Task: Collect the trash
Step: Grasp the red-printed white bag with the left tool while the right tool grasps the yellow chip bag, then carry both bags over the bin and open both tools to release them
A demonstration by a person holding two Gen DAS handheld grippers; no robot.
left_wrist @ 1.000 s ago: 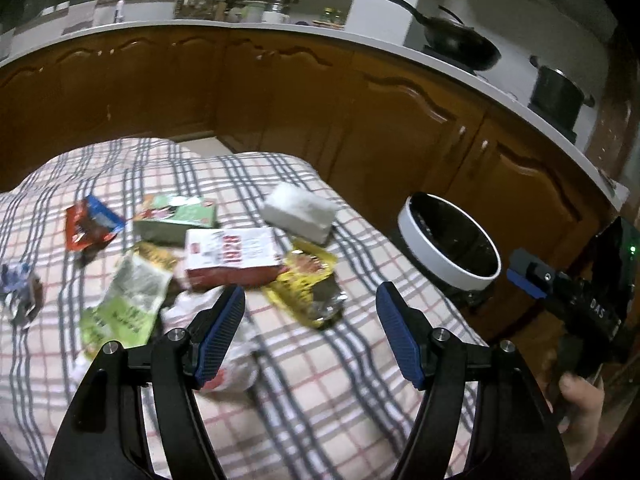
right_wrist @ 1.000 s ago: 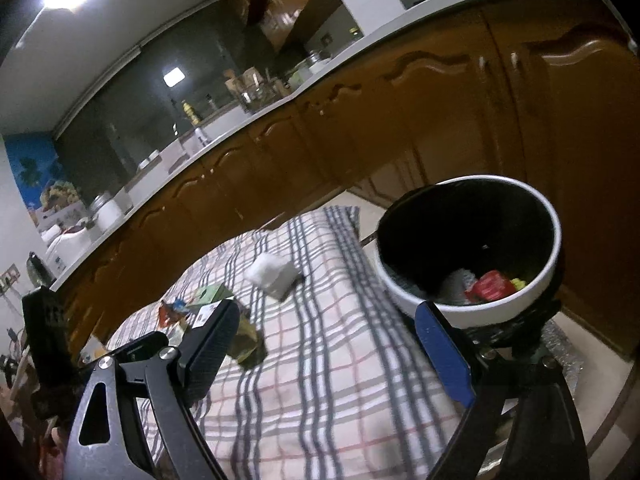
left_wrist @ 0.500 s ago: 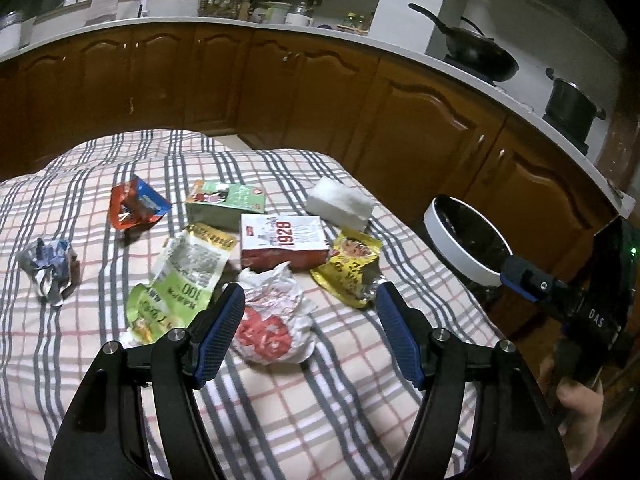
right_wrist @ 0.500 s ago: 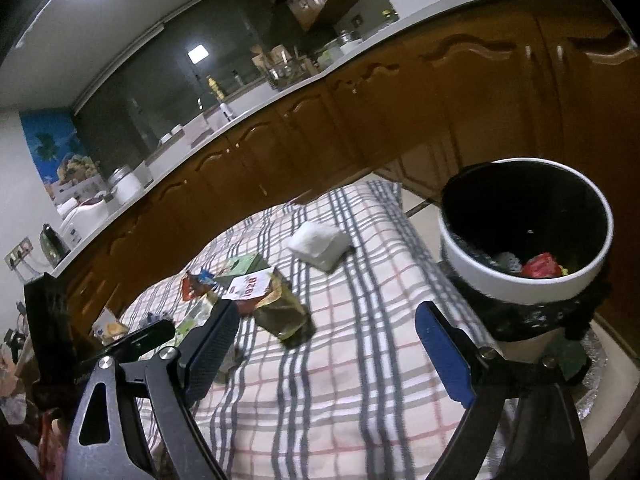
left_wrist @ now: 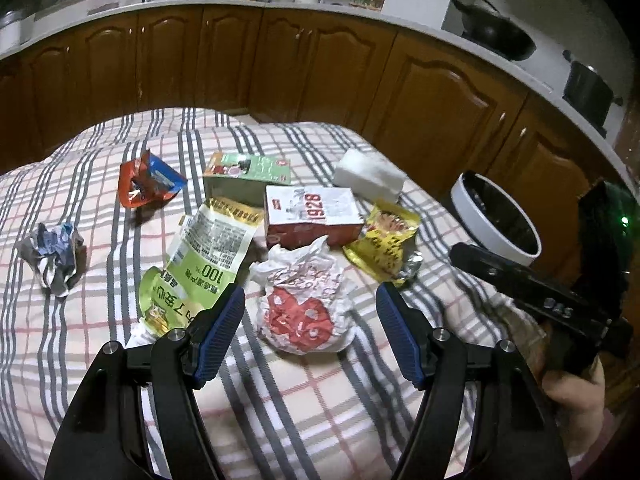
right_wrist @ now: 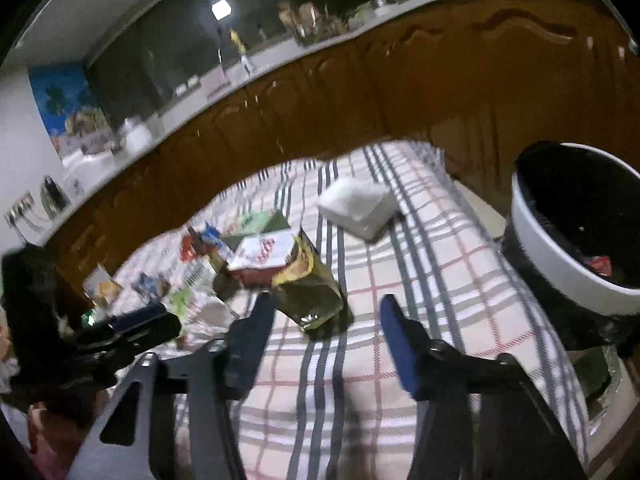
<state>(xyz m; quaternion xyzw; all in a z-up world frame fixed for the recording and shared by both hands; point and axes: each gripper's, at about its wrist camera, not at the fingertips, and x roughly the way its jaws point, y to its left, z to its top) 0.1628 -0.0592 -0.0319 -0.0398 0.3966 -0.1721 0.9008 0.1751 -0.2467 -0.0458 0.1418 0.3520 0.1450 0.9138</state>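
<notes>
Trash lies on a plaid-covered table (left_wrist: pixel 280 408). My left gripper (left_wrist: pixel 310 312) is open and empty, just in front of a crumpled white-and-red wrapper (left_wrist: pixel 304 304). Beyond it lie a green pouch (left_wrist: pixel 200 256), a red "1928" carton (left_wrist: pixel 314 216), a yellow packet (left_wrist: pixel 384 244), a green box (left_wrist: pixel 246 178), a white tissue pack (left_wrist: pixel 368 174), an orange wrapper (left_wrist: pixel 146 186) and a crumpled foil ball (left_wrist: pixel 54 252). My right gripper (right_wrist: pixel 326 322) is open and empty, close in front of the yellow packet (right_wrist: pixel 310 292). The white bin (right_wrist: pixel 576 236) stands at the table's right end.
Brown kitchen cabinets (left_wrist: pixel 320 72) curve behind the table, with a wok (left_wrist: pixel 496 36) and a pot (left_wrist: pixel 588 90) on the counter. The bin (left_wrist: pixel 496 216) holds some trash, including a red piece (right_wrist: pixel 600 264). The right gripper's body shows in the left wrist view (left_wrist: pixel 560 300).
Both grippers have swung left from the bin toward the trash pile. The left gripper now faces the white-and-red wrapper; the right gripper has closed in on the yellow packet.
</notes>
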